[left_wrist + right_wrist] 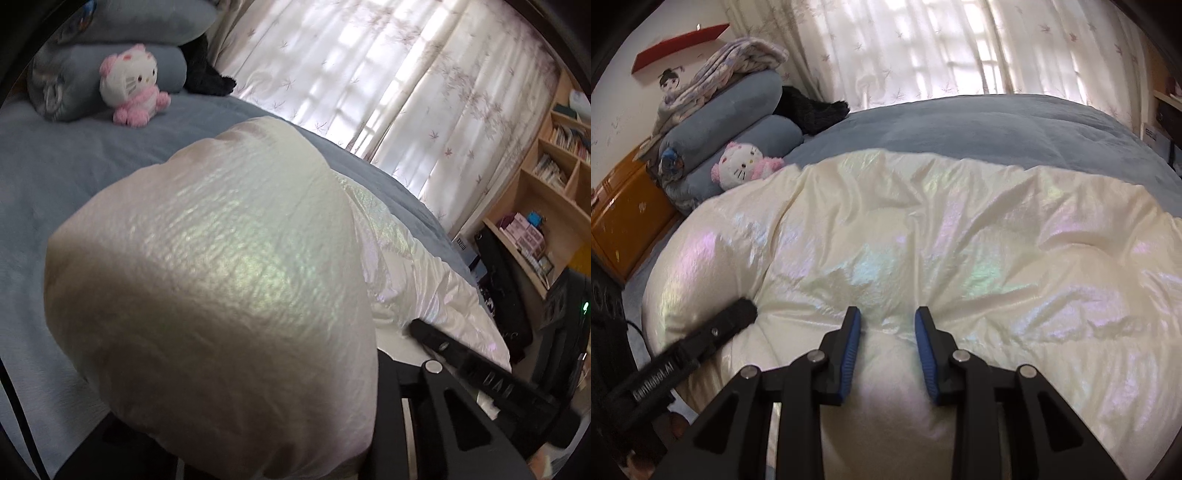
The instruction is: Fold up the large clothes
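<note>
A big, puffy white garment (923, 229) with a pearly sheen lies spread over the bed. My right gripper (886, 314) points down at its near edge, and the blue pads (851, 350) pinch a raised fold of it. In the right wrist view my left gripper (744, 312) comes in from the left with its tip sunk into the garment's left edge. In the left wrist view a bulge of the garment (221, 277) rises out of the jaws and hides both fingers. Only the linkage (436, 406) shows. The right gripper (419, 325) rests on the cloth beside it.
The bed has a blue-grey cover (979, 125). At its head are rolled blue bedding (738, 107), a pink and white cat plush (129, 81) and a black furry thing (812, 107). A curtained window stands behind, a bookshelf (546, 166) to the right, and a wooden cabinet (624, 221) to the left.
</note>
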Motion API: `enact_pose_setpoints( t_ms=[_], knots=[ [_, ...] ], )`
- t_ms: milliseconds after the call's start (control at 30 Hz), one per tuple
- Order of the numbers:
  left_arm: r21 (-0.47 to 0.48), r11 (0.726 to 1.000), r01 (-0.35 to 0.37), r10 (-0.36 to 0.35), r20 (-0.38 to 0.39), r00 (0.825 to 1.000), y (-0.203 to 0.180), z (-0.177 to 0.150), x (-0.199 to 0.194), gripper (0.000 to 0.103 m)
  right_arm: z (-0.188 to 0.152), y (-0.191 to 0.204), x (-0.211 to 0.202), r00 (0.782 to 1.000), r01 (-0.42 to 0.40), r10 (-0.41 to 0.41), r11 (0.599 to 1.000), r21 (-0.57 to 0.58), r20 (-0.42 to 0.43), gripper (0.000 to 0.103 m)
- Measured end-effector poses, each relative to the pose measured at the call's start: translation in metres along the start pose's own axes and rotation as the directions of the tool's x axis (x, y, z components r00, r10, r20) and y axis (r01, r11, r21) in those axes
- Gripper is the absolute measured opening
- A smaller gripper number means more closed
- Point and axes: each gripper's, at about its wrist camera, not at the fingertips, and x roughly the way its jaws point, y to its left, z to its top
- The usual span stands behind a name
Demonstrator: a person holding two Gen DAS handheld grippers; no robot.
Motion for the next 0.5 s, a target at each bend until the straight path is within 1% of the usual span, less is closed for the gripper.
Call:
enact_pose_setpoints(
  t_ms=[33,100,133,167,200,233,267,333,367,433,500],
  knots=[
    [0.015,1.0,-0.009,0.009,0.008,1.0,-0.001,-0.001,-0.005,0.023,0.0,-0.003,-0.007,1.0,0.013,-0.014,1.0,0.007,0.019,0.028],
    [0.059,0.998,-0.035,0.034,0.033,0.999,-0.008,-0.006,-0.016,0.022,-0.001,-0.011,-0.021,0.993,0.091,-0.092,0.996,0.016,0.07,0.028],
    [0.076,0.996,-0.047,0.044,0.044,0.998,-0.008,-0.004,-0.022,0.022,-0.002,-0.016,-0.024,0.989,0.122,-0.123,0.992,0.02,0.079,0.028],
    [0.109,0.992,-0.067,0.061,0.061,0.996,-0.017,-0.006,-0.027,0.022,-0.004,-0.021,-0.024,0.988,0.136,-0.137,0.99,0.025,0.07,0.028],
    [0.14,0.986,-0.085,0.075,0.077,0.994,-0.023,-0.006,-0.03,0.022,-0.007,-0.027,-0.019,0.988,0.145,-0.146,0.989,0.029,0.046,0.025],
    [0.186,0.977,-0.105,0.088,0.098,0.991,-0.034,-0.007,-0.035,0.022,-0.01,-0.031,-0.015,0.987,0.157,-0.158,0.987,0.027,0.028,0.017],
    [0.219,0.969,-0.117,0.094,0.112,0.989,-0.044,-0.007,-0.039,0.022,-0.015,-0.035,-0.011,0.987,0.162,-0.163,0.986,0.023,0.018,0.015],
    [0.294,0.944,-0.149,0.109,0.147,0.983,-0.063,-0.013,-0.046,0.022,-0.022,-0.039,-0.009,0.986,0.167,-0.167,0.986,0.025,0.008,0.013],
    [0.341,0.924,-0.173,0.119,0.173,0.978,-0.075,-0.017,-0.049,0.022,-0.024,-0.04,-0.008,0.986,0.165,-0.165,0.986,0.03,0.006,0.013],
    [0.397,0.898,-0.19,0.118,0.198,0.973,-0.092,-0.021,-0.053,0.022,-0.027,-0.044,-0.008,0.988,0.155,-0.155,0.987,0.038,0.001,0.013],
    [0.443,0.874,-0.2,0.117,0.206,0.971,-0.11,-0.022,-0.055,0.022,-0.031,-0.05,-0.004,0.992,0.125,-0.124,0.99,0.067,-0.016,0.013]
  ],
)
